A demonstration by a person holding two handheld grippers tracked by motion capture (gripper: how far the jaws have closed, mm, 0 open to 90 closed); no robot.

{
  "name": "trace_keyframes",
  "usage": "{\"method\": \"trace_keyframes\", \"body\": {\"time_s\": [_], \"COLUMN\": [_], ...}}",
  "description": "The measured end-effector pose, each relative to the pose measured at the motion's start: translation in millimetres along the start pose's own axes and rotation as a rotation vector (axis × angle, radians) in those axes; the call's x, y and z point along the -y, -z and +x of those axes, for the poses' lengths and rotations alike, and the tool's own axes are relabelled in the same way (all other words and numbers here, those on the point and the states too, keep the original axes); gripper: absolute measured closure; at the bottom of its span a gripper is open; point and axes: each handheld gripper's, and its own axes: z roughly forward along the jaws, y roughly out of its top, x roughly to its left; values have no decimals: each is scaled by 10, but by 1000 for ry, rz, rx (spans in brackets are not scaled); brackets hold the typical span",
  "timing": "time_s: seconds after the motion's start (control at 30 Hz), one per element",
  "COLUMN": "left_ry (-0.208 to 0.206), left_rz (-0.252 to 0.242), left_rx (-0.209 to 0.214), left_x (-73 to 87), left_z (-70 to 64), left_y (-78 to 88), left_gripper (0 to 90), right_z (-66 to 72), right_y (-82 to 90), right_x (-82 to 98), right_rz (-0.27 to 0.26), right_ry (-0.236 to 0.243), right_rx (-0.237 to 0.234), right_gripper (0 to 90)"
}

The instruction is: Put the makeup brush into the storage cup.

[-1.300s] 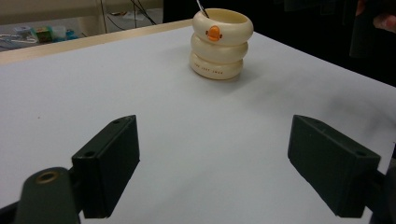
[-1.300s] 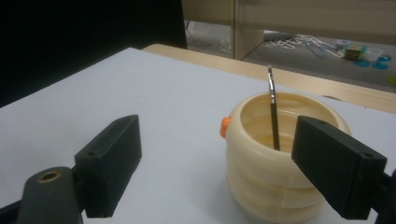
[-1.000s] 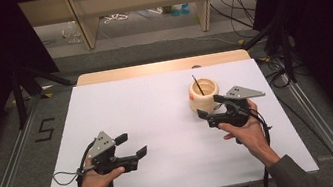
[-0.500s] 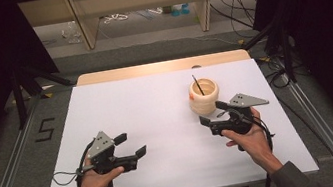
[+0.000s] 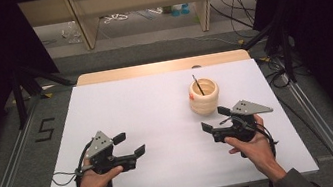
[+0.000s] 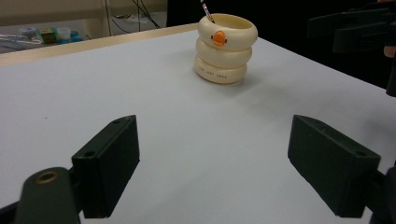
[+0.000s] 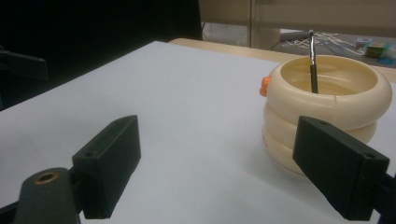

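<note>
My right gripper (image 5: pixel 215 120) hangs released just short of the cream holder (image 5: pixel 204 96); left gripper (image 5: pixel 129 145) released too, well apart.

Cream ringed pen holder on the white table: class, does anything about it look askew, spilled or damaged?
Nothing stands out. The pen holder stands upright and whole, one thin pen leaning inside against its rim, nothing spilled on the table.

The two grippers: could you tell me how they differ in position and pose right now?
The right gripper sits farther up the table, close beside the cream holder, while the left gripper sits near the front edge, well away from it. The right gripper's jaws point left and away; the left gripper's jaws point right. Both are open, empty and hand-held.
</note>
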Motion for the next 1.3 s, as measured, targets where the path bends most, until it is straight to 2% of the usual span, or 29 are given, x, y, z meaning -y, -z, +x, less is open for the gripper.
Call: {"method": "trace_keyframes", "body": {"time_s": [0.03,0.1,0.17,0.5,0.6,0.8,1.07,1.1,1.3], "left_ry": [-19,-3,-17,-21,0,1,-18,-22,-17], "left_rz": [0,-1,-1,-1,-2,-4,0,0,0], "left_rx": [5,1,4,7,4,3,5,5,6], "left_x": [-3,2,-1,0,7,9,5,4,6], "left_z": [10,3,10,10,-1,-1,4,6,4], "left_y": [1,-2,1,-1,-6,-7,-4,-4,-5], "left_gripper": [162,162,162,162,162,162,162,162,162], "right_z": [10,21,35,104,115,127,147,147,156], "right_y": [-1,19,37,94,106,125,168,165,200], "right_x": [8,15,33,72,85,111,143,149,168], "right_rz": [-12,-5,-7,-3,2,11,23,9,16], "right_ry": [1,4,3,13,10,10,-2,2,10], "right_rx": [0,6,1,1,7,4,8,4,12], "right_gripper": [160,160,160,161,161,161,161,161,161]}}
